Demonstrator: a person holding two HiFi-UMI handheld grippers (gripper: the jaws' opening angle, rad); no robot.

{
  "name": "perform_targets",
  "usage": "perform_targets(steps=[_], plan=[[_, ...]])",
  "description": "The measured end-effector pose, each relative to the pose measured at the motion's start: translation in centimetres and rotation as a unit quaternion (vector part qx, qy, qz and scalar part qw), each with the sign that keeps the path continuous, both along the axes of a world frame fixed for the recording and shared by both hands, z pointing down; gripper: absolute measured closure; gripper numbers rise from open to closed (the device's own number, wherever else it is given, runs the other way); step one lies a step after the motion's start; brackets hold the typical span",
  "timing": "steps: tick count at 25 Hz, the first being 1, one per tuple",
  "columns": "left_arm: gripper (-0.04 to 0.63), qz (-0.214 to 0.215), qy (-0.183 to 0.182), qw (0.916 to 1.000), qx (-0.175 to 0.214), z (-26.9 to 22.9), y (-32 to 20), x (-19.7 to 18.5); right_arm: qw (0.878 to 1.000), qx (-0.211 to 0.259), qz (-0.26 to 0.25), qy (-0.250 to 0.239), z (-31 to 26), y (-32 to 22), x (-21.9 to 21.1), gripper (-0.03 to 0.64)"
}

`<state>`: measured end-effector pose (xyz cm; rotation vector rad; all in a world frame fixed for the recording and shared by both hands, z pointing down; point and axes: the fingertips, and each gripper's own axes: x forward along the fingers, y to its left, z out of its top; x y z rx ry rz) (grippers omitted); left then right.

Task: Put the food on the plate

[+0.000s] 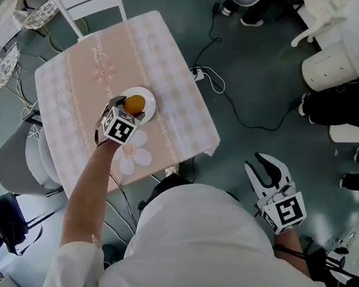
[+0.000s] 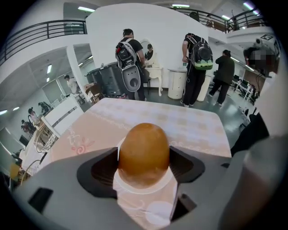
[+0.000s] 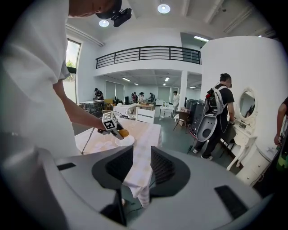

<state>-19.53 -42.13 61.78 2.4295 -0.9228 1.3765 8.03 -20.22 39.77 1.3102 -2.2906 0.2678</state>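
A round golden-brown bun (image 1: 134, 104) sits between the jaws of my left gripper (image 1: 128, 108), which is shut on it right over the white plate (image 1: 147, 99) on the pink table. In the left gripper view the bun (image 2: 144, 153) fills the gap between the dark pads, with the plate (image 2: 145, 183) just beneath it. I cannot tell whether the bun touches the plate. My right gripper (image 1: 268, 172) hangs low beside the table, off to the right over the floor, open with nothing between its jaws (image 3: 142, 167).
The table (image 1: 172, 87) wears a pink checked cloth. A white chair (image 1: 90, 6) stands at its far side and a grey chair (image 1: 17, 165) at its left. A cable (image 1: 241, 107) trails over the floor. Several people stand by a white vanity (image 2: 176, 81).
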Motion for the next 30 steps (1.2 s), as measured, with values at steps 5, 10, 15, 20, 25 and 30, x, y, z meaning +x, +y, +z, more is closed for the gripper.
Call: perform_targets(steps=[5,10,15,20,25,30], plan=[[0.232,0.028,-0.025,0.999,-0.024,2.4,-1.0,-0.3,1.0,-0.012,0.022,0.005,0.6,-0.2,-0.1,0.486],[0.232,0.051,-0.05,0.9967,-0.039,3.8,-1.3,-0.5,0.999,-0.023,0.04,0.005,1.2,0.1,-0.3,0.486],[0.232,0.06,-0.063,0.9956,-0.035,4.4,-1.7,-0.2,0.998,-0.025,0.059,0.0,1.4,0.1,-0.4,0.486],[0.232,0.062,-0.063,0.9957,-0.028,4.3,-1.9,0.4,0.997,-0.025,0.069,0.0,1.5,0.2,-0.2,0.486],[0.232,0.064,-0.062,0.9957,-0.027,4.5,-2.0,0.4,0.997,-0.029,0.075,0.0,1.7,0.2,0.0,0.486],[0.23,0.061,-0.058,0.9963,-0.019,4.3,-2.1,0.3,0.997,-0.03,0.072,-0.001,1.8,0.0,0.1,0.486]])
